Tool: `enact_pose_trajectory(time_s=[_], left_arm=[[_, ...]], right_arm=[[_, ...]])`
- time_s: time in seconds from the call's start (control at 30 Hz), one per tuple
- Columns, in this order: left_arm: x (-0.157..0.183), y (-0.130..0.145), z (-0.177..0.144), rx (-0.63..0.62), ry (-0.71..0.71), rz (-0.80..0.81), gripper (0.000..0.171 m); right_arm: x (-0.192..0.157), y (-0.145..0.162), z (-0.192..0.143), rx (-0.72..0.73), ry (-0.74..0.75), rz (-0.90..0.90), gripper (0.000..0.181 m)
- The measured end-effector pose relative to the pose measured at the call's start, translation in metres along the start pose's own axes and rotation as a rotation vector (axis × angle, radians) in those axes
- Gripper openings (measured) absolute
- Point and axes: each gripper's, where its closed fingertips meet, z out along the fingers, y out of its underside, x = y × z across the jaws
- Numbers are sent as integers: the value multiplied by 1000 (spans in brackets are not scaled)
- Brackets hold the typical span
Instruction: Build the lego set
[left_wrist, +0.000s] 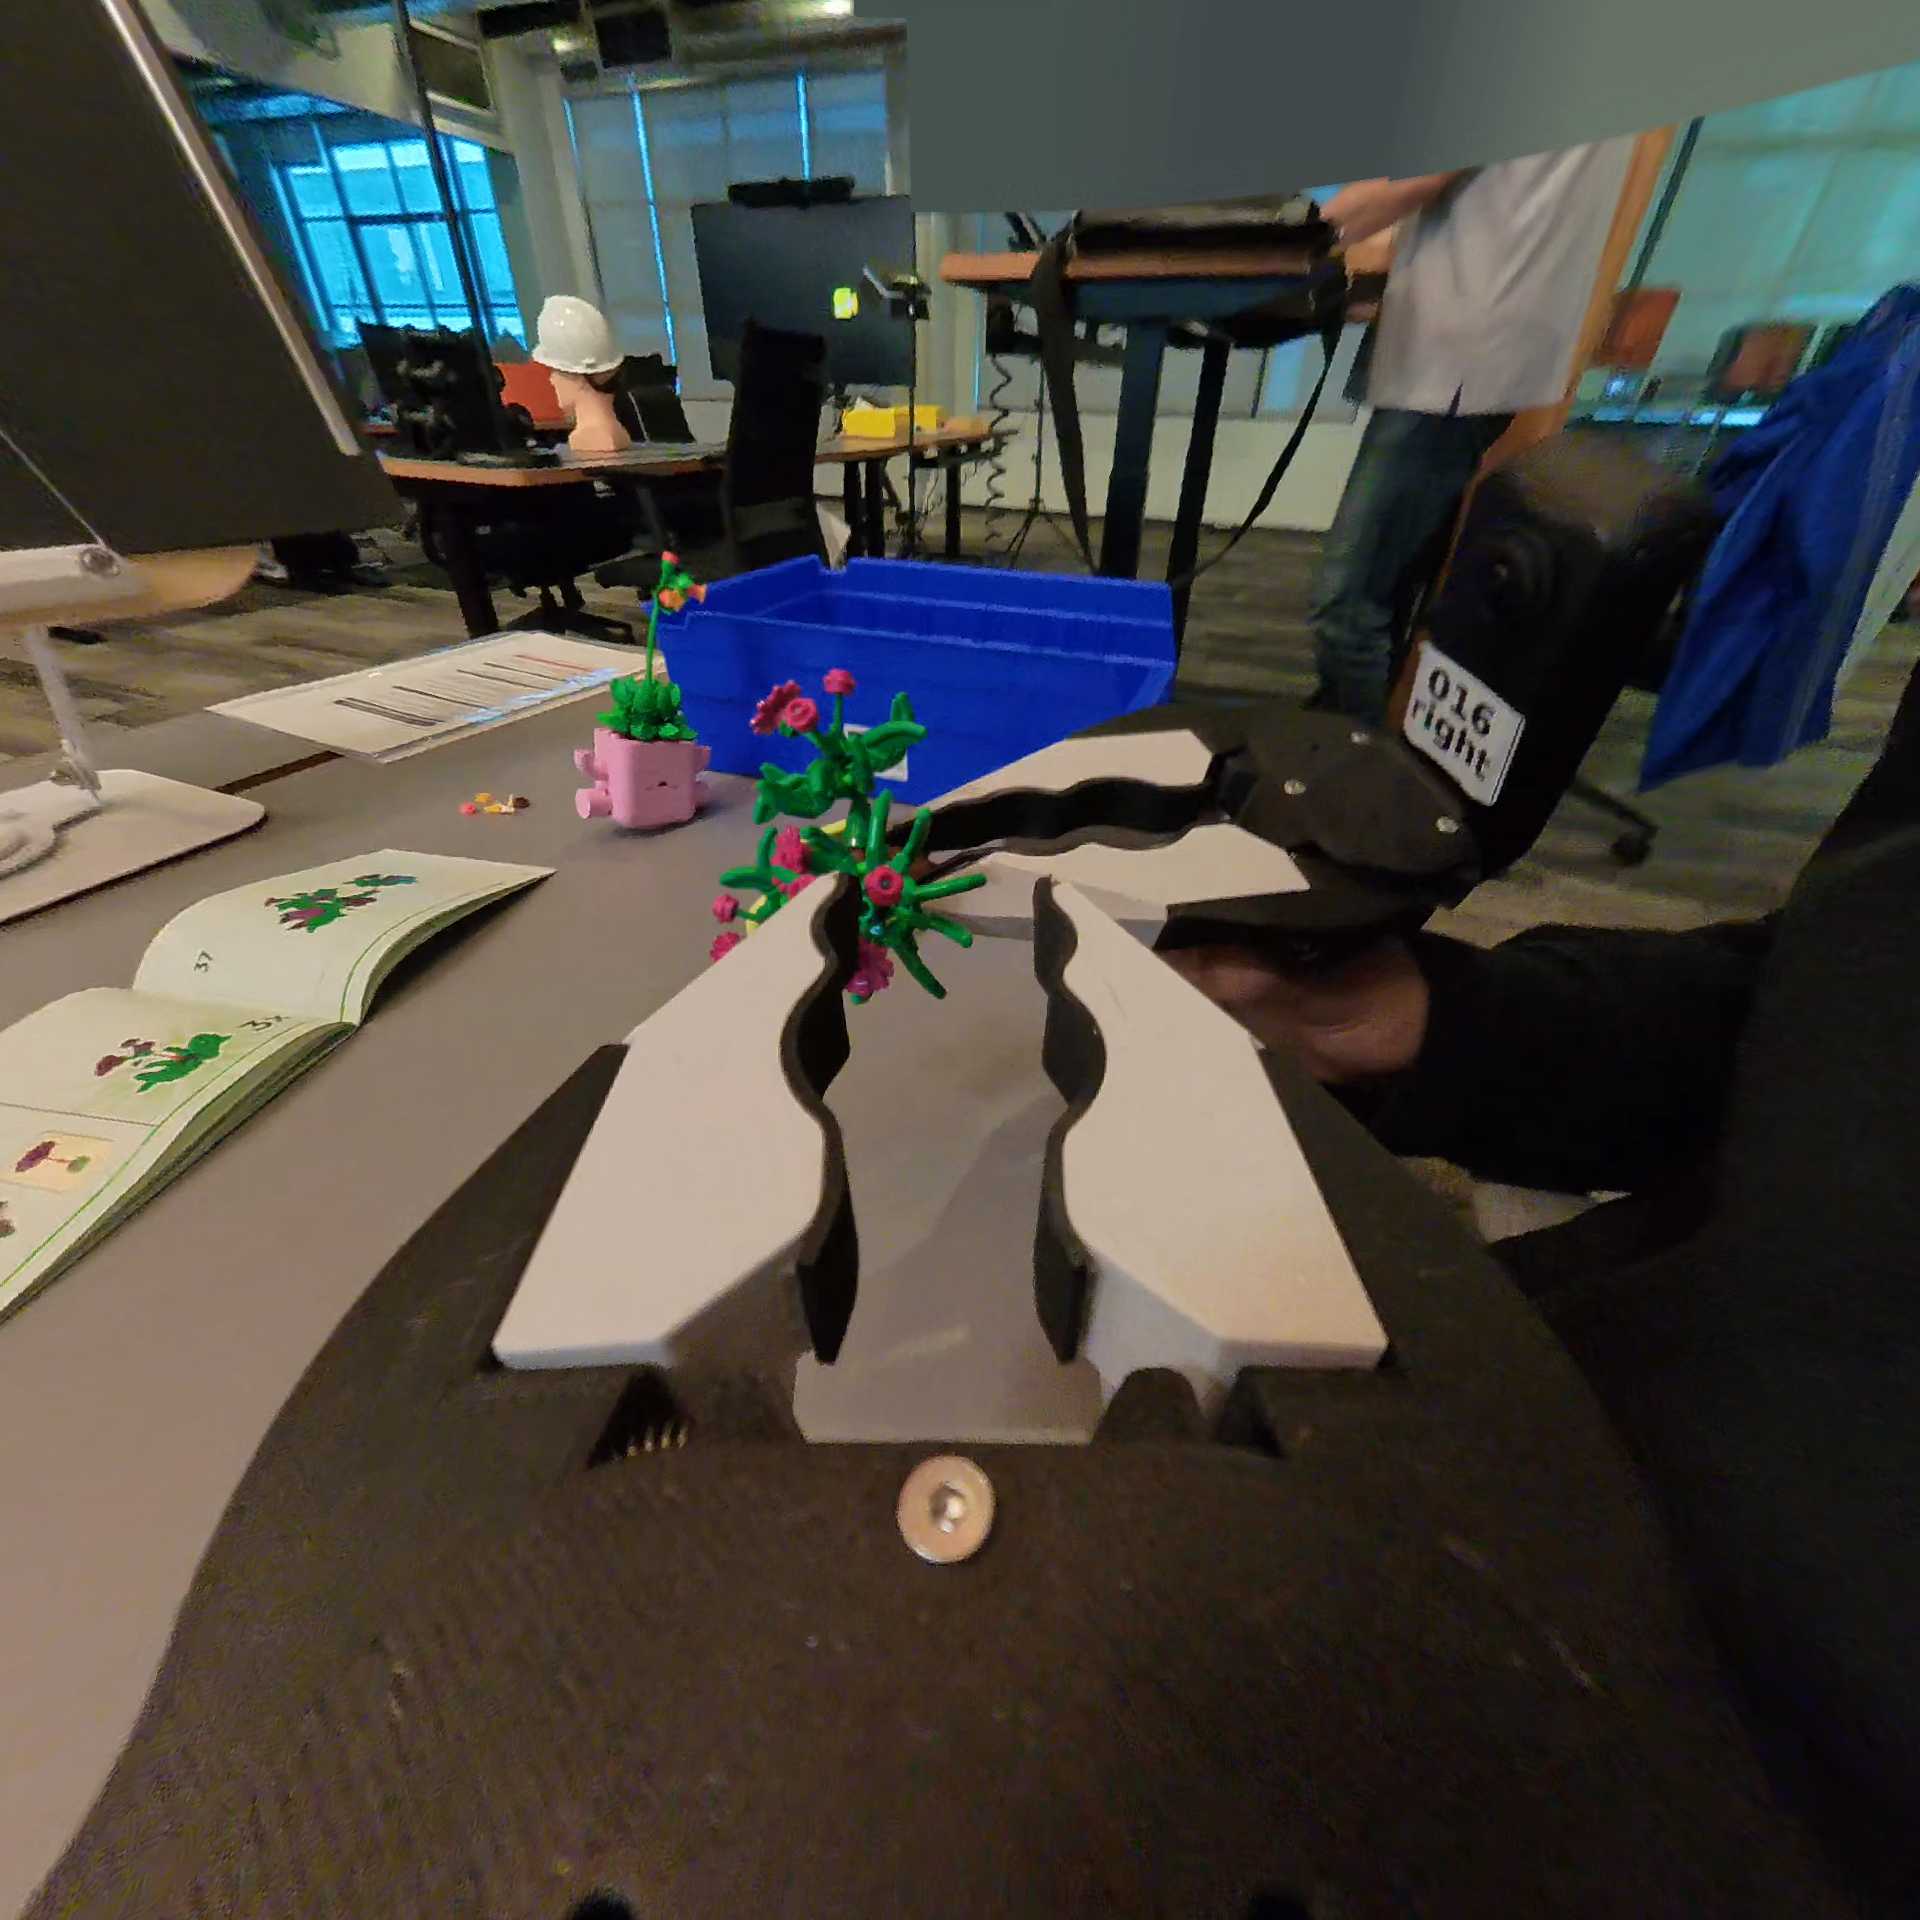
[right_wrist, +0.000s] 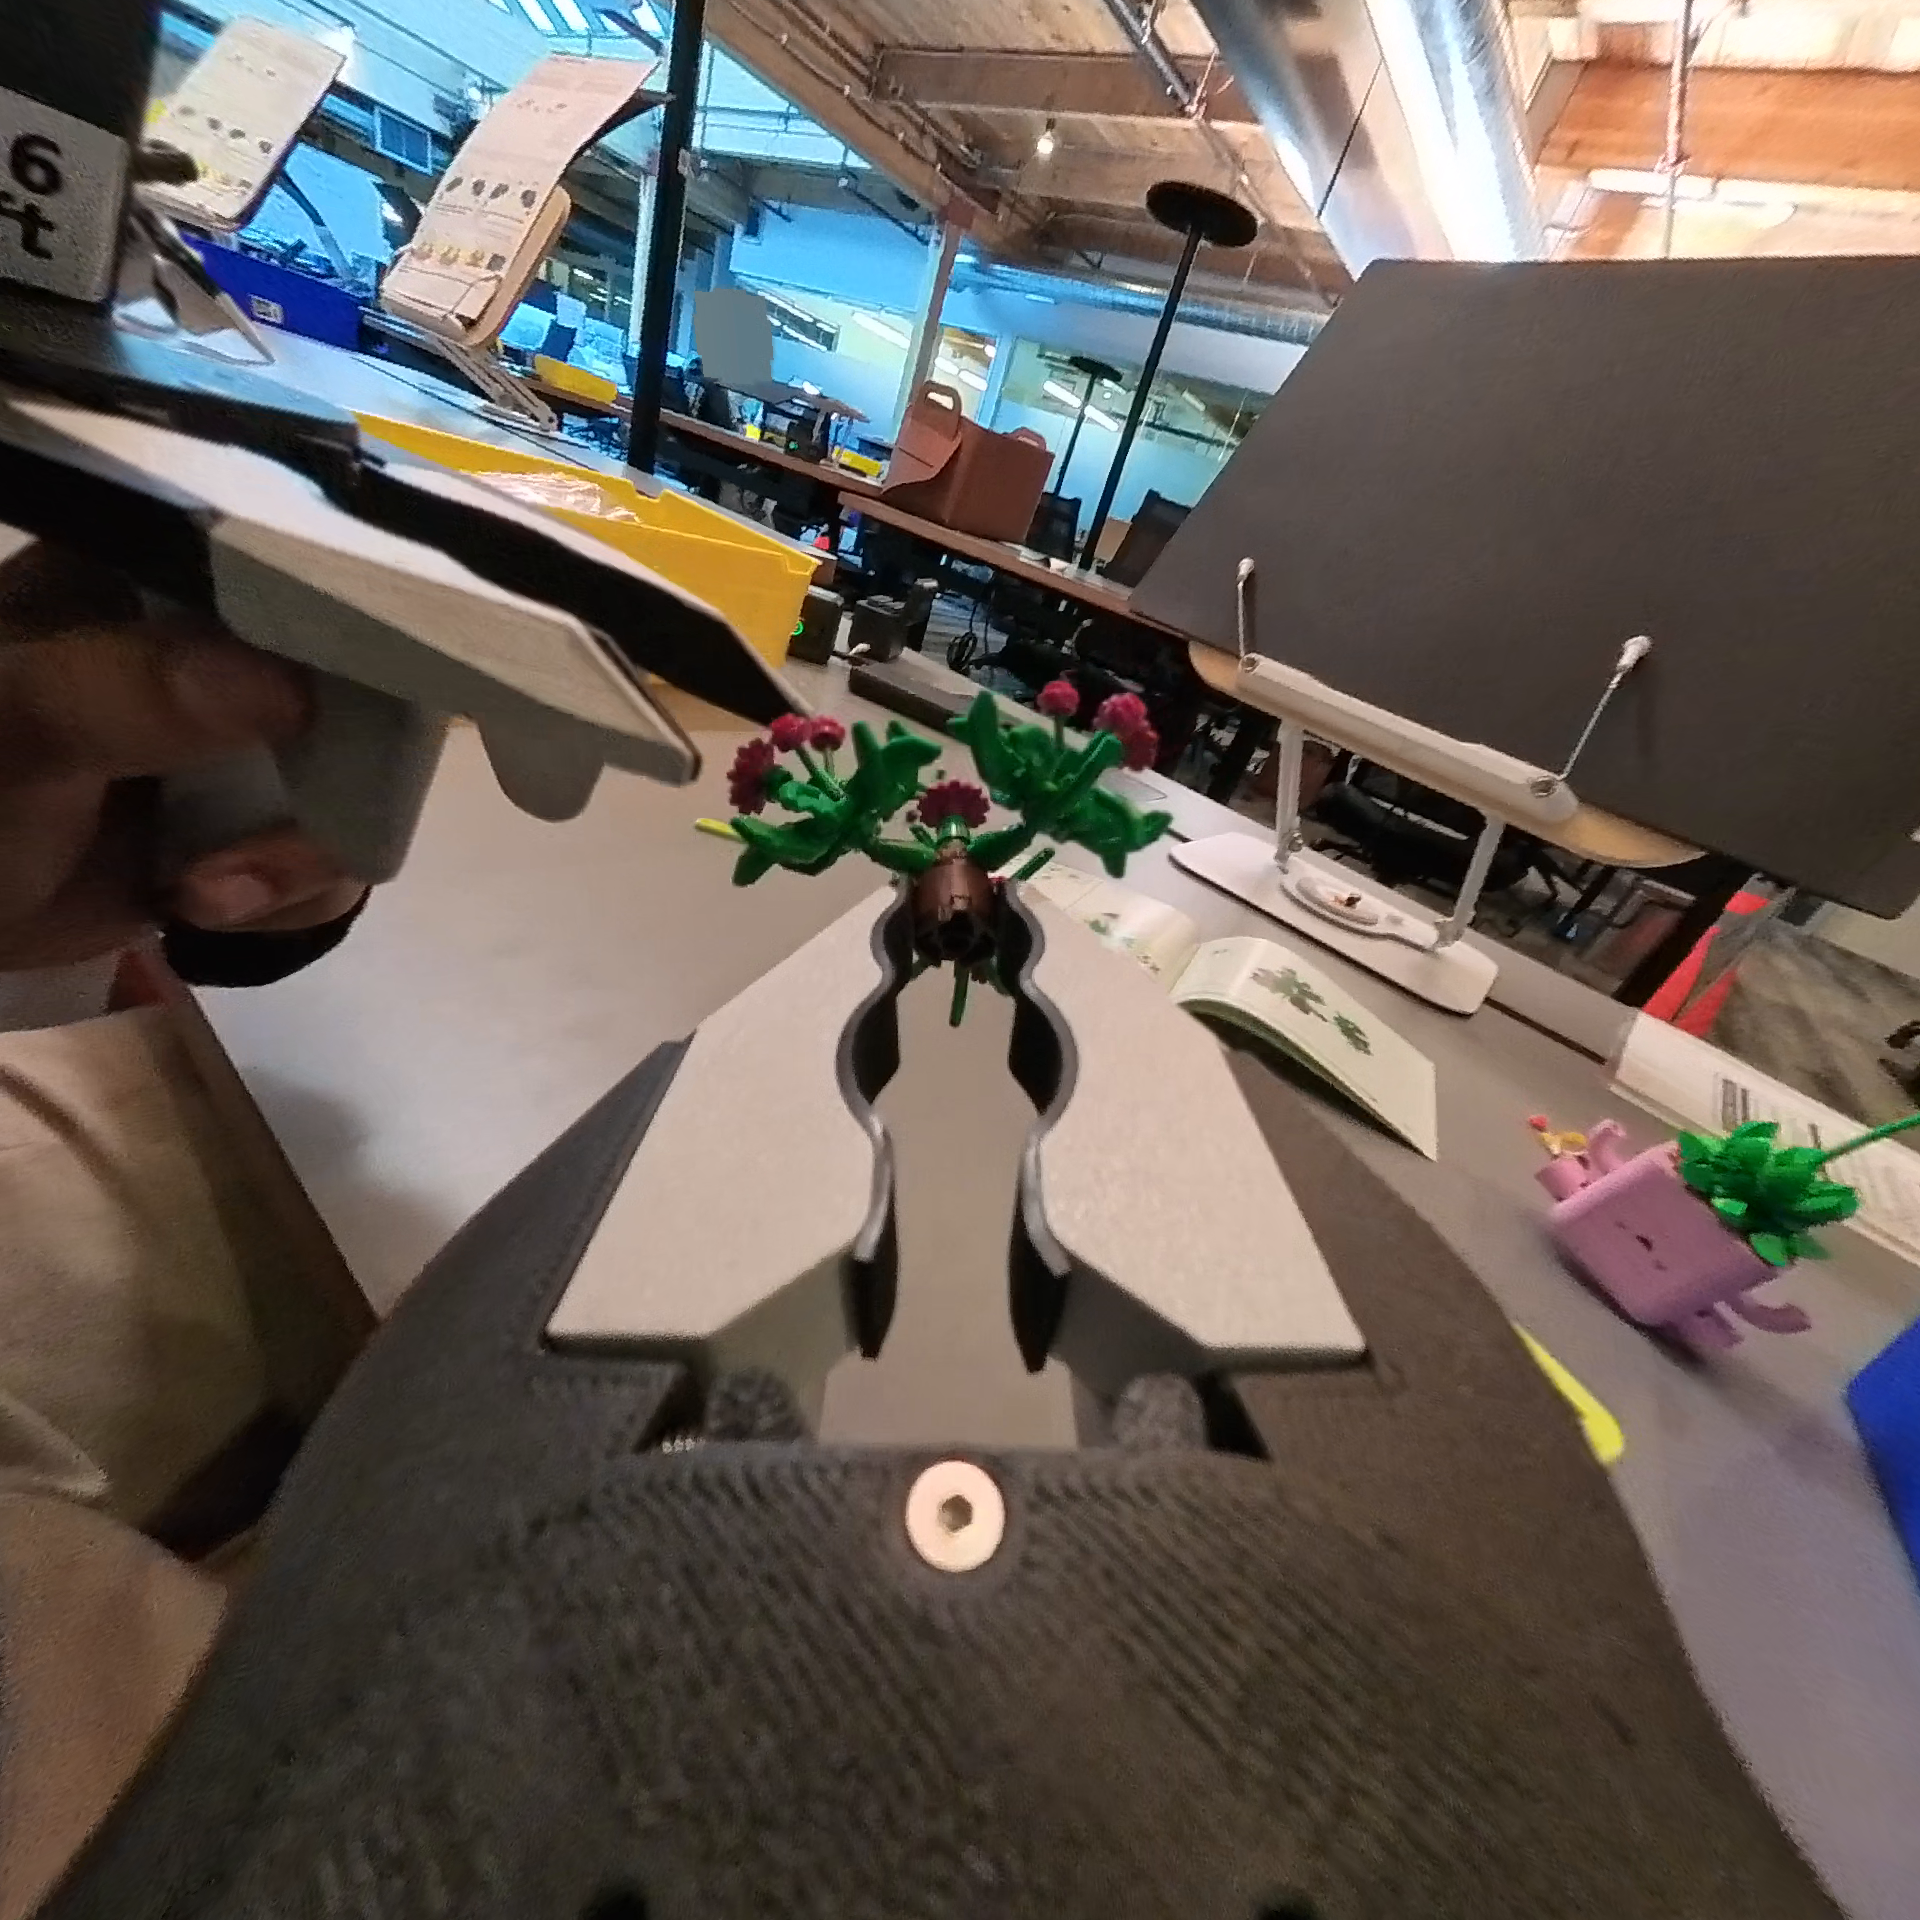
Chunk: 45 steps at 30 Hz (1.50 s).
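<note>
The flower cluster (right_wrist: 935, 800), a bunch of green stems and leaves with magenta blooms, is held off the surface (left_wrist: 343, 1195) by the right gripper (right_wrist: 956, 925), whose fingers are closed on the brown base piece at the foot of the stems. The left gripper (left_wrist: 940, 914) is held at the same cluster with its fingers spread apart; one fingertip lies against the foliage, and nothing is clamped in it.

Judged from how things lie, the build is well advanced. One pink pot (left_wrist: 644, 779) is already stood on the surface beyond the flower cluster, with a green leaf rosette and a tall stem bearing an orange and red bloom. The cluster itself looks largely assembled but is not yet seated in any pot; no second pot can be seen. The instruction booklet (left_wrist: 208, 1018) is lying open to the left of the cluster, and many of its pages appear already turned.

Counted: two grippers, one flower cluster in hand, one finished potted plant, one open booklet, one blue bin (left_wrist: 935, 644) behind the cluster, one yellow bin (right_wrist: 665, 540) in the right wrist view, one printed sheet (left_wrist: 447, 686) beyond the pot. A few small loose pieces (left_wrist: 497, 803), about four, are scattered just left of the pot.
</note>
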Motion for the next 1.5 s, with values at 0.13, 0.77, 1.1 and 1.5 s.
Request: enact_pose_trajectory(time_s=[0.13,0.77,1.1,1.5], left_arm=[[1,7,4,-38,2,6,32],[1,22,9,-178,-69,159,37],[5,22,11,-178,-57,153,37],[9,23,14,-172,-40,133,42]], right_arm=[[-3,2,1,-16,-25,31,14],[0,11,0,-80,-31,93,14],[1,14,0,-102,-43,146,14],[3,16,0,-110,-41,187,14]])
